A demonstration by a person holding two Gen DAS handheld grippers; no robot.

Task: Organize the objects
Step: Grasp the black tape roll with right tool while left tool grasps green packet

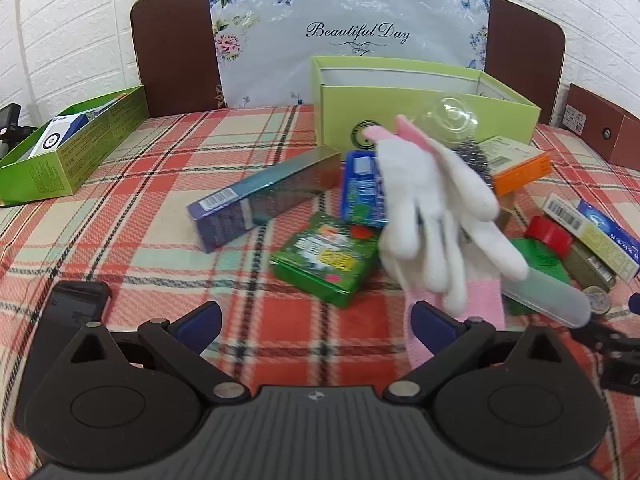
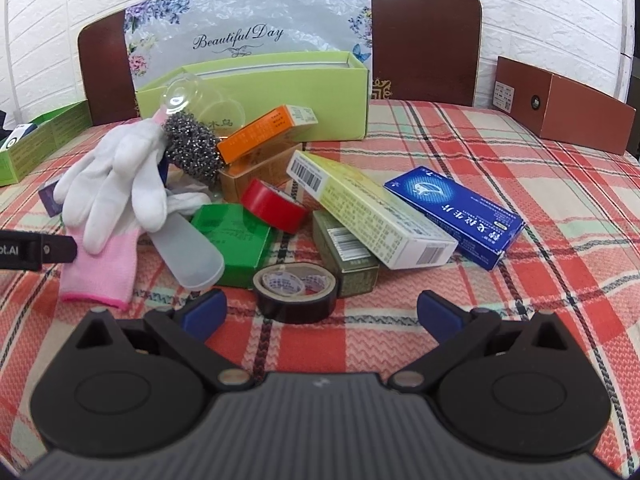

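Clutter sits heaped on the plaid table (image 2: 500,128) before the light-green box (image 2: 280,92). Both your left gripper (image 1: 316,316) and right gripper (image 2: 320,312) stand with jaws wide, holding nothing. Centre the right jaws over the black tape roll (image 2: 296,288), just ahead, before closing squarely.

Both wrist views look low across the table toward the shared white glove (image 1: 436,216) (image 2: 116,184), from opposite sides.

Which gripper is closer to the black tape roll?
Right. The right gripper sits open just in front of the black tape roll; the left gripper faces the green box, further left.
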